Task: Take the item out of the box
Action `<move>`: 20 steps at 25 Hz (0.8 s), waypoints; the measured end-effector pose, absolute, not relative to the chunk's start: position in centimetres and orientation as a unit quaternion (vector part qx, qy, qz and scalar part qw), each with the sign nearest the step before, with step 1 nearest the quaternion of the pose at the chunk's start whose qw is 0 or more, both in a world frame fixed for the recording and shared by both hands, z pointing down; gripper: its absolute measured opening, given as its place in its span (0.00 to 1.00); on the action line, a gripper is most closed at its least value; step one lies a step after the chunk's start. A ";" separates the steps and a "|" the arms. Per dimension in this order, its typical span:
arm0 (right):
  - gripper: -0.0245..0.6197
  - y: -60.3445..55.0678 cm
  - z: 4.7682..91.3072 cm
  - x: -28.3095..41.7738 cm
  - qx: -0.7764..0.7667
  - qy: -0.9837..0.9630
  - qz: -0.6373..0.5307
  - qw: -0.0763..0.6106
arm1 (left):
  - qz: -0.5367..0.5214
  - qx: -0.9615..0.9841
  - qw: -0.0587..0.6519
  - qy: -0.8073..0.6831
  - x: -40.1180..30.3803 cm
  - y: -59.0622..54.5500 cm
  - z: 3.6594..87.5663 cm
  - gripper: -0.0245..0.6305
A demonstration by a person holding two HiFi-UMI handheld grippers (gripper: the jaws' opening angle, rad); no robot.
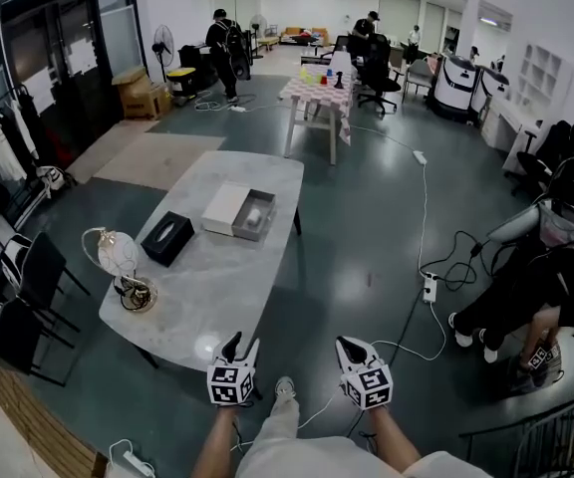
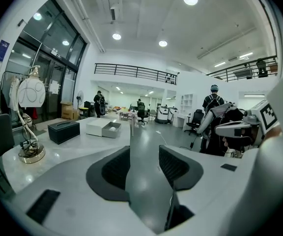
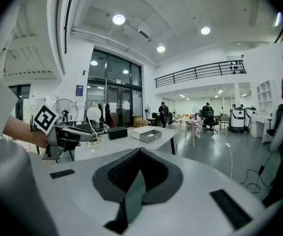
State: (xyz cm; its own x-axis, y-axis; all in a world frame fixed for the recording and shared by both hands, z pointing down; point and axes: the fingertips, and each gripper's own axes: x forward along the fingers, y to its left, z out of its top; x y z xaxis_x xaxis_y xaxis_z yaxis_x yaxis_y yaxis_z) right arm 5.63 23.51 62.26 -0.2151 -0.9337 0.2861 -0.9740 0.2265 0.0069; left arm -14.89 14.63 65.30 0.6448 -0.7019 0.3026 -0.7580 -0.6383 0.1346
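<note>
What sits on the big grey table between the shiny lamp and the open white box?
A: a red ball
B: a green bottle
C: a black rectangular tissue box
C: the black rectangular tissue box lies between the shiny lamp and the open white box.

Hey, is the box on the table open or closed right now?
Open. The white lid lies off to the side of the grey box, and a pale item shows inside it.
</note>
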 end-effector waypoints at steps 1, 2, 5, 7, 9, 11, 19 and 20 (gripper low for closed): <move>0.04 22.4 62.3 5.8 0.617 -0.774 0.087 0.117 | 0.111 0.899 0.127 -0.404 -14.7 13.5 65.4 0.32; 0.04 21.2 62.3 6.0 0.618 -0.773 0.087 0.119 | 0.111 0.899 0.128 -0.403 -14.5 12.3 65.5 0.32; 0.04 17.6 61.6 6.5 0.620 -0.771 0.086 0.122 | 0.108 0.900 0.132 -0.402 -14.0 8.5 65.3 0.32; 0.04 15.4 61.0 6.6 0.619 -0.771 0.083 0.126 | 0.103 0.900 0.133 -0.402 -13.8 6.1 64.8 0.32; 0.04 13.3 60.7 6.7 0.619 -0.770 0.080 0.130 | 0.100 0.901 0.134 -0.400 -13.5 3.7 64.5 0.32; 0.04 11.2 60.5 7.1 0.620 -0.769 0.079 0.133 | 0.096 0.902 0.134 -0.398 -13.0 1.6 64.3 0.32; 0.04 4.0 59.2 8.2 0.624 -0.766 0.072 0.140 | 0.093 0.904 0.143 -0.392 -11.8 -5.7 64.2 0.32; 0.04 3.3 59.2 8.4 0.624 -0.765 0.072 0.142 | 0.092 0.905 0.144 -0.391 -11.6 -6.5 64.4 0.32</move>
